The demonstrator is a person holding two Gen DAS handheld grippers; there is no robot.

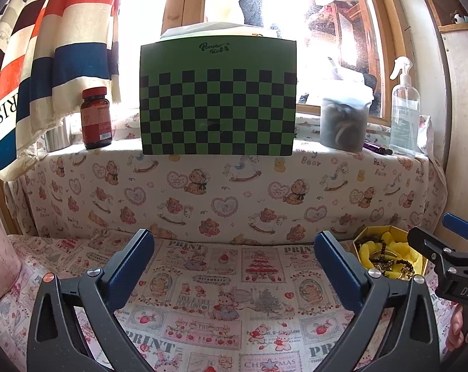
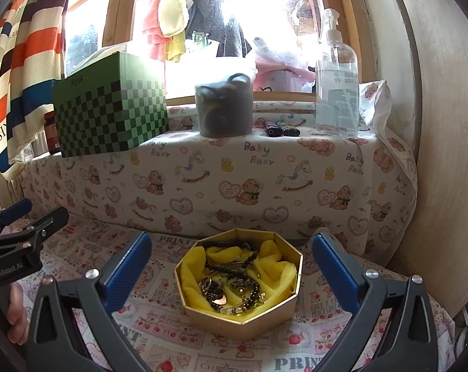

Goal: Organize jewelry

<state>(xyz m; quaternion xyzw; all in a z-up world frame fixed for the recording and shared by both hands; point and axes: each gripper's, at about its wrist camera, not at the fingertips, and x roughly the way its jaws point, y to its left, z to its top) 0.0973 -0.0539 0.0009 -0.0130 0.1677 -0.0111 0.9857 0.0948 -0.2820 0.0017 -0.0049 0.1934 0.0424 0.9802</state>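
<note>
Blue fingers of the right gripper (image 2: pixel 230 266) stand wide apart, holding nothing, low in the frame. Just past them sits the gold box (image 2: pixel 243 319) of tangled bead bracelets (image 2: pixel 234 276). Left gripper (image 1: pixel 234 266) gapes too. Pulling one could drag others out.

Your gold octagonal box (image 2: pixel 243 316) is lined with bright yellow cloth (image 2: pixel 196 266) and holds dark-beaded bracelets (image 2: pixel 234 257). Under it you have a tablecloth (image 2: pixel 159 325) printed in red and pink strawberries, trees and grey lettering. The far ledge cover (image 2: pixel 203 192) shows brown bears, pink hearts and rocking horses on white. Far left you see a green-and-black checkered box (image 1: pixel 218 99), a red-brown bottle (image 1: pixel 96 117), and a towel (image 1: pixel 48 46) striped orange, blue, black and cream. Both your grippers have blue pads (image 2: pixel 127 266) on black frames.
</note>
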